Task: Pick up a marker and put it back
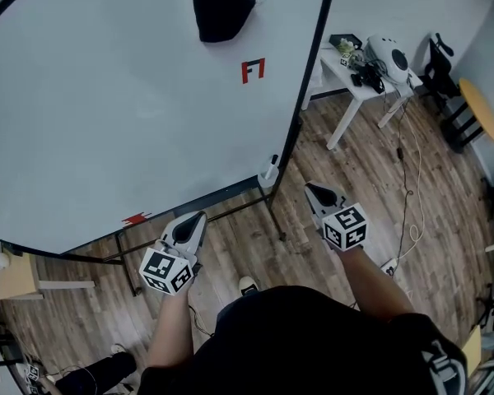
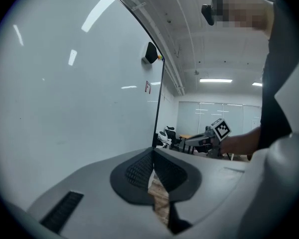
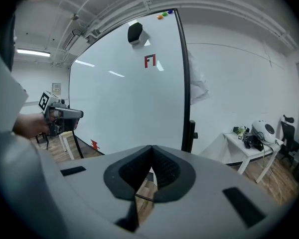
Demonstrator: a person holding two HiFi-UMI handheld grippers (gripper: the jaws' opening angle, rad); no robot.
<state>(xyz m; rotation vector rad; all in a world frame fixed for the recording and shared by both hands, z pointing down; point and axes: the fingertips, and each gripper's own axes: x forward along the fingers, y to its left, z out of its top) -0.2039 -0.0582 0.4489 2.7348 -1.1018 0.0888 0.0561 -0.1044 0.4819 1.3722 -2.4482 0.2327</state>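
A large whiteboard (image 1: 107, 97) on a black stand fills the upper left of the head view. It carries a black eraser (image 1: 221, 6), a red printed mark (image 1: 253, 70) and a small red mark (image 1: 136, 218) near its lower edge. A small white holder (image 1: 269, 171) hangs on the stand's right post. I cannot make out a marker for certain; small coloured bits (image 3: 163, 15) sit on the board's top edge. My left gripper (image 1: 200, 216) is shut and empty, just below the board's lower edge. My right gripper (image 1: 309, 188) is shut and empty, right of the post.
A white table (image 1: 358, 85) with a white helmet-like thing (image 1: 389, 55) and dark gear stands at the right. Beyond it are a black chair (image 1: 438, 62) and a round yellow table (image 1: 482, 109). Cables (image 1: 408, 189) trail over the wooden floor. A small wooden stool (image 1: 16, 278) stands at the left.
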